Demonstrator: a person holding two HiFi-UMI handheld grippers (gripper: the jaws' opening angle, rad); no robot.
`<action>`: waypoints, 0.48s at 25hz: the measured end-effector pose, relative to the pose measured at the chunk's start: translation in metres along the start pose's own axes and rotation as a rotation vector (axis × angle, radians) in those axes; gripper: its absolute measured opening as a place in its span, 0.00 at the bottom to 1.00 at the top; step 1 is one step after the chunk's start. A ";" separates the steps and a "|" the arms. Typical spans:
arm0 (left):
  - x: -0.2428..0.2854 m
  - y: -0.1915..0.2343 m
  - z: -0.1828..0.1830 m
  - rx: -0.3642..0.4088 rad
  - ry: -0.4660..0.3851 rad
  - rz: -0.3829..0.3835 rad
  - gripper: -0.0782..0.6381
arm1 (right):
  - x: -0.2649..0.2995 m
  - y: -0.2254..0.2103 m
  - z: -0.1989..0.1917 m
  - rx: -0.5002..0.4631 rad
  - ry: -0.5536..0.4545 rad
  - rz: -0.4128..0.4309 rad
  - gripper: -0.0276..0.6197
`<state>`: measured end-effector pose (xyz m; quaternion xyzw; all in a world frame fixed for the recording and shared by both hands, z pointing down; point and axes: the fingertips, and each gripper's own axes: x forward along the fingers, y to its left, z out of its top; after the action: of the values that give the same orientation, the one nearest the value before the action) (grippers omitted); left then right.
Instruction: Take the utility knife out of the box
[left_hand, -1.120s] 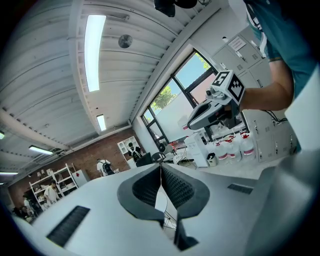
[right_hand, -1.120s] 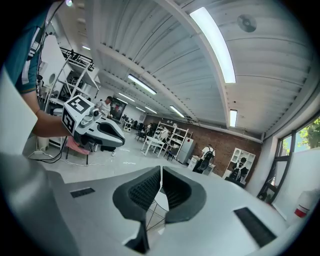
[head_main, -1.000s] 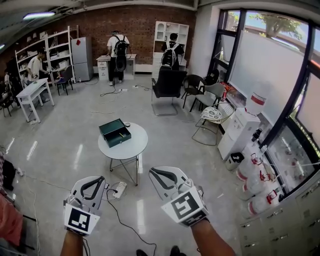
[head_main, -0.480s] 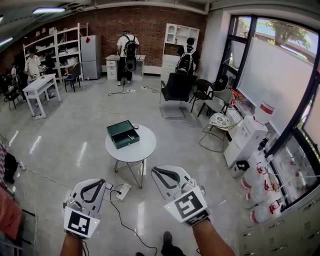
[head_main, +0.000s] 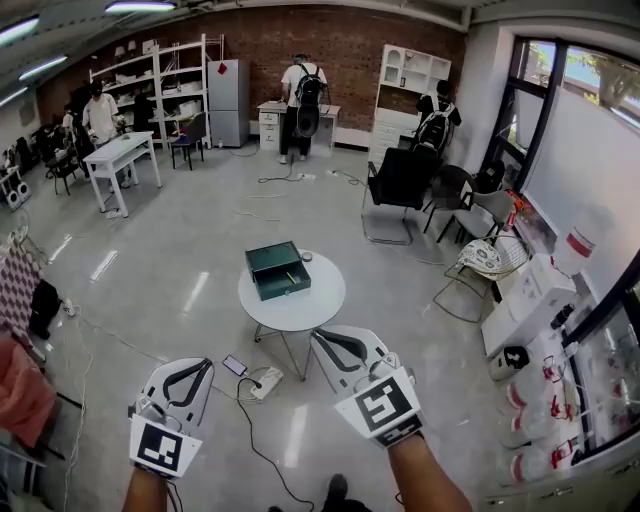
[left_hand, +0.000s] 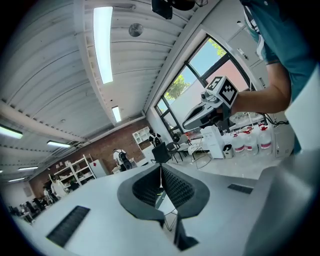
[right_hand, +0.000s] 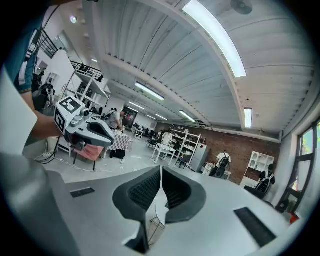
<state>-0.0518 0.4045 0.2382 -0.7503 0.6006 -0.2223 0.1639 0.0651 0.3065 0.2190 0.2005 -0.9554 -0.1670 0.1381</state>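
Observation:
A dark green open box (head_main: 278, 270) sits on a small round white table (head_main: 310, 305) out on the floor, well ahead of both grippers. A thin yellowish item (head_main: 290, 277) lies inside the box; it is too small to identify. My left gripper (head_main: 199, 364) is held low at the left, its jaws shut with nothing between them (left_hand: 160, 173). My right gripper (head_main: 323, 339) is at the right, a little nearer the table's edge, also shut and empty (right_hand: 161, 176). Each gripper view shows the other gripper beside it: the right one (left_hand: 207, 107) and the left one (right_hand: 85, 129).
A power strip (head_main: 266, 383) with a black cable and a phone (head_main: 237, 365) lie on the floor by the table's legs. A black chair (head_main: 400, 180) and more chairs stand beyond the table. A white desk (head_main: 122, 155) is back left. Water bottles (head_main: 530, 400) line the right.
The table and box have come nearer and shifted right in the head view as I walk toward them. Both grippers stay shut and keep their places in the frame.

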 end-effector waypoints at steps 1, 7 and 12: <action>0.007 0.001 0.000 0.001 0.010 0.008 0.14 | 0.004 -0.008 -0.002 0.014 -0.005 0.007 0.10; 0.048 0.001 -0.001 -0.001 0.056 0.049 0.14 | 0.026 -0.048 -0.022 0.035 -0.033 0.053 0.10; 0.077 -0.005 0.009 0.008 0.086 0.073 0.14 | 0.030 -0.082 -0.034 0.047 -0.057 0.082 0.10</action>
<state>-0.0288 0.3303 0.2438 -0.7170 0.6332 -0.2507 0.1489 0.0776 0.2136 0.2250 0.1596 -0.9700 -0.1445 0.1128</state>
